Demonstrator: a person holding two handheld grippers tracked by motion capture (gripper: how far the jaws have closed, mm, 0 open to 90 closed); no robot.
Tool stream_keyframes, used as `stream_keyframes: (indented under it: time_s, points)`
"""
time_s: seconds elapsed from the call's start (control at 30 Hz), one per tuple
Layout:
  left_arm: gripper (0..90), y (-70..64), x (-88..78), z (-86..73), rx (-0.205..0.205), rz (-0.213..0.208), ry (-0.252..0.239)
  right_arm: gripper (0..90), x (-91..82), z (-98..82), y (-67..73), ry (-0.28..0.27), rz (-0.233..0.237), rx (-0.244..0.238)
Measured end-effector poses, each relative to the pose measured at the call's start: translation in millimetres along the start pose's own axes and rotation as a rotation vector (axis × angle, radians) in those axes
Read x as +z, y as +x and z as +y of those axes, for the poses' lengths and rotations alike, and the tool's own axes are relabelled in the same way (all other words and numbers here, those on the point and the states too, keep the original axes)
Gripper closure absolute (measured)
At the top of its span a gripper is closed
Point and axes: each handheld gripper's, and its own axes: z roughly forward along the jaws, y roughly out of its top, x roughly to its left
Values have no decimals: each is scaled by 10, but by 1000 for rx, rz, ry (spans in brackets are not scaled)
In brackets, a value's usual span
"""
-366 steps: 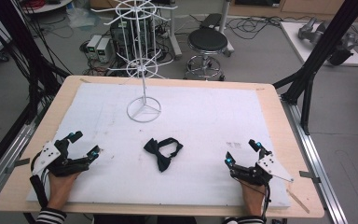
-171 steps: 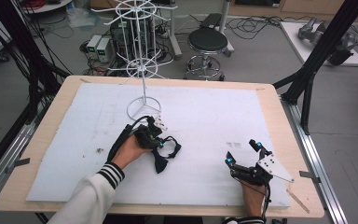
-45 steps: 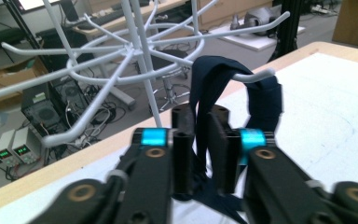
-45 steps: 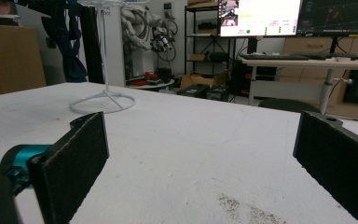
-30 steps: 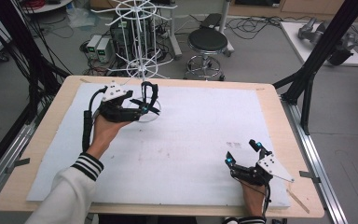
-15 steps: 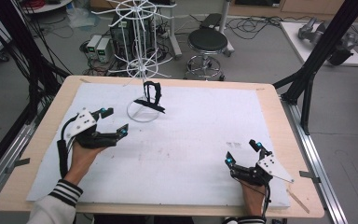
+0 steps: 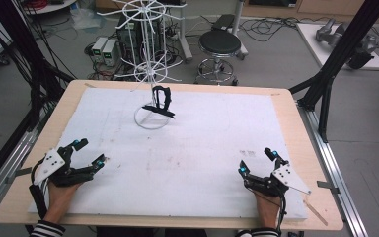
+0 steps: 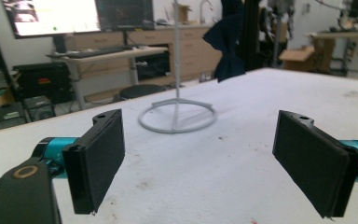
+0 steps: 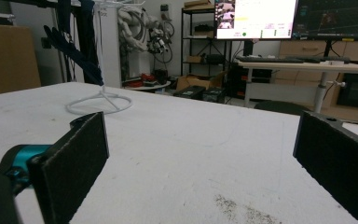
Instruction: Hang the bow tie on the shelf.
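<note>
Overhead, from the high view, the white mat (image 7: pixel 202 148) covers most of the wooden table (image 7: pixel 296 123), leaving a bare wood margin on every side, and the broad middle of the mat lies open. The left gripper (image 7: pixel 90 154) rests near the front left corner with its jaws spread apart and nothing between them; the right gripper (image 7: pixel 256 161) rests near the front right corner, jaws likewise apart. The white wire rack (image 7: pixel 150 59) stands on its ring base at the far middle of the mat, and the black bow tie (image 7: pixel 161 101) hangs on it low down, just above the base, well apart from both grippers.

Next, the left gripper view looks along its two black pads (image 8: pixel 98 156), wide apart over bare mat. The rack's ring base (image 8: pixel 177 116) sits ahead with free surface in between, and the bow tie (image 8: pixel 228 42) hangs beside the pole.

Lastly, the right gripper view shows its pads (image 9: pixel 72 158) open over the mat, the rack (image 9: pixel 100 100) far off to the left with the bow tie (image 9: pixel 77 51) hanging dark against it.
</note>
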Motion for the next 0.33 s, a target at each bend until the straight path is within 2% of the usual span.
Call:
stream_keyframes:
  time_s: [0.07,0.1,0.2,0.33]
  points:
    - [173,-3,-2,-68,-23,4,-14,22,1,0,-3,-2,1,0]
    - [173,-7,2,-63,-17,14,-10,22,1,0,-3,-2,1,0]
    - [172,-1,15,-67,-24,4,-16,22,1,0,1,4,1,5]
    - [167,23,4,-74,-56,14,-26,23,4,0,5,4,-1,3]
